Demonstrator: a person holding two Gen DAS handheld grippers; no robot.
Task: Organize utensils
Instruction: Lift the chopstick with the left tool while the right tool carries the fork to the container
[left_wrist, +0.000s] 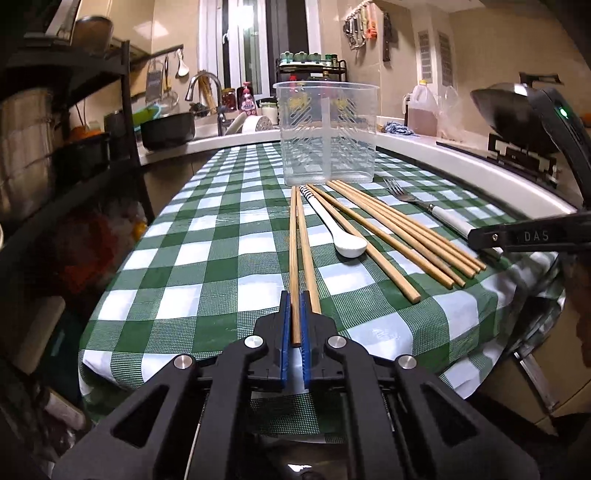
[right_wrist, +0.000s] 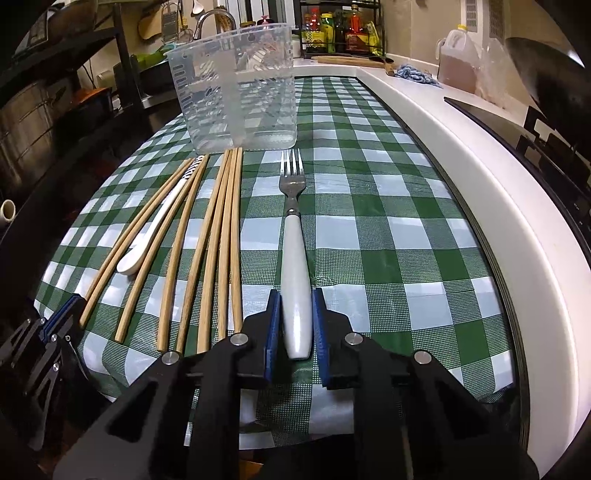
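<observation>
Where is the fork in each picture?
Left wrist view: the fork lies at the right, past the chopsticks, with the right gripper at its white handle.
Right wrist view: the fork lies in the middle, handle between the blue fingers.
Shared landmark: the clear plastic holder.

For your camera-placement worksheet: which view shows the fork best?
The right wrist view: the fork lies centred and whole, its white handle between the right gripper's fingers. The left wrist view shows it small, far right, handle end hidden.
</observation>
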